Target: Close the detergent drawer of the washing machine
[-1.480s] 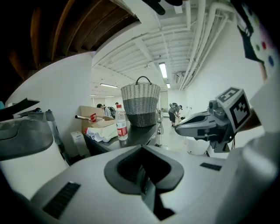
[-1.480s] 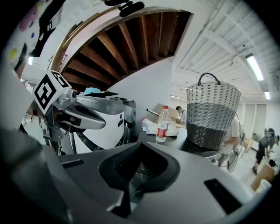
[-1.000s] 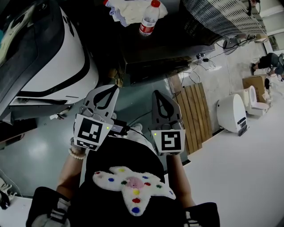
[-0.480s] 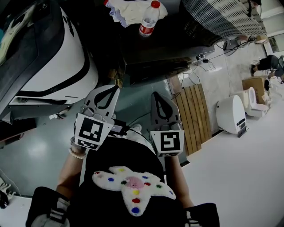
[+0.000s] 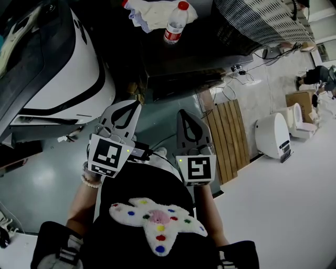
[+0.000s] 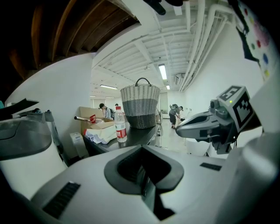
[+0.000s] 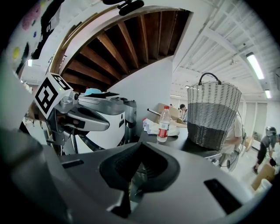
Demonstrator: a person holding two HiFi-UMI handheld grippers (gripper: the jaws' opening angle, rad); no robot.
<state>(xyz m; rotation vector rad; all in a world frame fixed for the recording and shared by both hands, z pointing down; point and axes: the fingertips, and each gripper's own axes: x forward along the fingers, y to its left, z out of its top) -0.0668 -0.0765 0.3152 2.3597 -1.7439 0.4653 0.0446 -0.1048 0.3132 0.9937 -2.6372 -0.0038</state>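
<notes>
Nothing legible anywhere — the bottle (image 5: 175, 22) wears a red label, but its print is too small to read.

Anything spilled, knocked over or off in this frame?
Nothing stands out. The clear plastic bottle with the red cap stands upright on the dark table beside a crumpled white cloth; the woven basket is upright too. Left gripper and right gripper are shut, empty, touching nothing.

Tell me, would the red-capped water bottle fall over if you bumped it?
Probably: the water bottle stands tall and narrow. Lying down, its round body would likely roll. Its clear plastic looks thin, so squeezing may dent it.
</notes>
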